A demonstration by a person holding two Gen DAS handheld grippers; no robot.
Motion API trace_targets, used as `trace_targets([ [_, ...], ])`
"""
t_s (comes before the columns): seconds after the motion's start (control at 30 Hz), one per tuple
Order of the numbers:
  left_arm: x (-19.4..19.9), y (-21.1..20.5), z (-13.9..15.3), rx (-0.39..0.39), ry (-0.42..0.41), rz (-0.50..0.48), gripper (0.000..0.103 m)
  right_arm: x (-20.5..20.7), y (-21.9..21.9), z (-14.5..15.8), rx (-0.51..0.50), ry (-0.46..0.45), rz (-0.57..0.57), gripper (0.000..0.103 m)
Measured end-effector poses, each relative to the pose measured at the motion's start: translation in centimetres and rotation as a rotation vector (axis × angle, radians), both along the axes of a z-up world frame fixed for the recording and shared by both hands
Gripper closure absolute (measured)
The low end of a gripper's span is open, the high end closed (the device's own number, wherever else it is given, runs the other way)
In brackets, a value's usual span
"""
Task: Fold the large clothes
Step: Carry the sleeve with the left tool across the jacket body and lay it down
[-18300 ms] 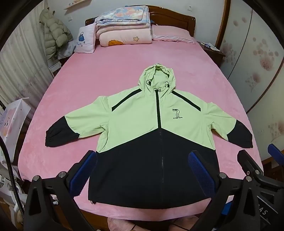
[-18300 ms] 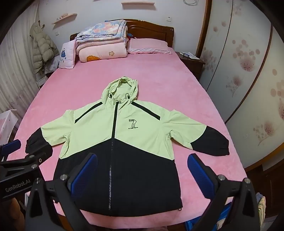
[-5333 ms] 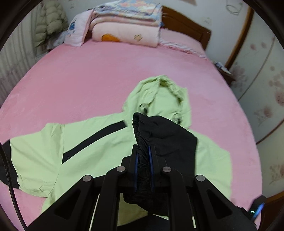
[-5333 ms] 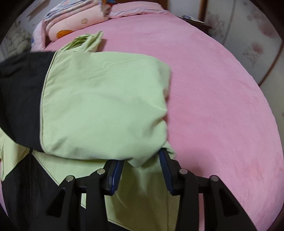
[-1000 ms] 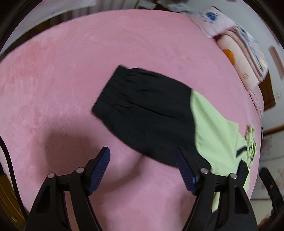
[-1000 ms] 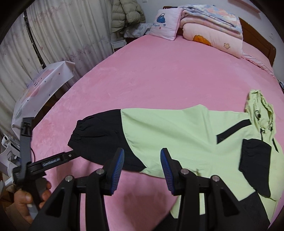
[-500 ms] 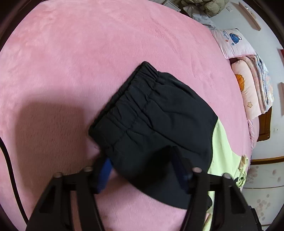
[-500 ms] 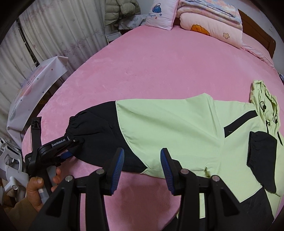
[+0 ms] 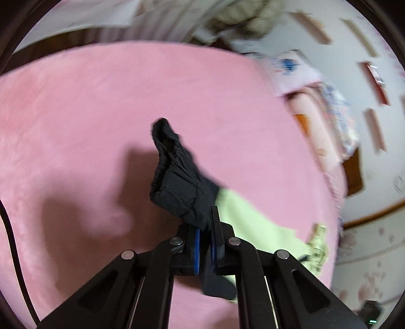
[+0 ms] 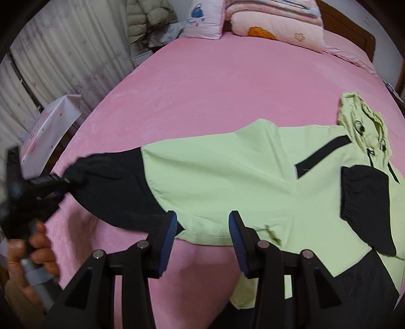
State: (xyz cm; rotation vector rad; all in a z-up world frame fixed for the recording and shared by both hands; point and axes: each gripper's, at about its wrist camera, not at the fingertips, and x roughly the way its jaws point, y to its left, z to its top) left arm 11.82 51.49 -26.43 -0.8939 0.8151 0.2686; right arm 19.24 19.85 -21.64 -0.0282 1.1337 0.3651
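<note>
Jacket (image 10: pixel 227 177) lies spread across the pink bed (image 10: pixel 215 83), hood toward the pillows. Left gripper (image 9: pixel 205 239) has just clamped onto the black cuff (image 9: pixel 177 182) of the outstretched sleeve. Right gripper (image 10: pixel 202 243) hovers with jaws parted, nothing between them, at that sleeve's near edge.

A: Count, garments on the bed (image 10: pixel 227 83)?
B: One jacket (image 10: pixel 227 177), green and black. Two sleeves, each with a black cuff: one (image 10: pixel 364 200) folded onto the chest, one (image 9: pixel 174 177) stretched out.
A: Hoods?
B: One hood (image 10: pixel 359 119).
A: Tools?
B: Two grippers: left gripper (image 9: pixel 205 225), right gripper (image 10: pixel 202 235). One hand (image 10: pixel 30 253) visible.
A: Bedding at the headboard?
B: One pillow (image 10: pixel 202 17), one stack of folded quilts (image 10: pixel 276 22).
</note>
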Motion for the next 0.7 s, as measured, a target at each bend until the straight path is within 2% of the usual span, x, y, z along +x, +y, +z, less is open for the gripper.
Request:
trace_targets([
  [0.17,3.5,-7.5,6.6,0.013,-0.171,-0.176,0.099,0.2,-4.4,0.8,0.018,-0.020,-0.073,0.061],
  [0.23,4.5,-11.1,8.4,0.013,-0.222,-0.261,0.099,0.2,-6.6,1.1,0.021,-0.026,-0.109,0.061],
  [0.33,6.2,-17.9,10.1,-0.028,-0.272,-0.401,0.099,0.3,-10.5,1.2,0.018,-0.031,-0.170,0.061],
  [0.5,8.6,-30.0,8.9,-0.062,-0.246,-0.603,0.099,-0.1,-17.7,1.4,-0.008,-0.028,-0.268,0.061],
  [0.6,9.9,-36.2,5.9,-0.069,-0.169,-0.684,0.098,-0.2,-22.3,0.9,-0.032,-0.019,-0.320,0.061],
  [0.7,11.0,-40.3,2.0,-0.066,-0.064,-0.723,0.098,-0.5,-26.6,0.0,-0.050,0.006,-0.373,0.061],
])
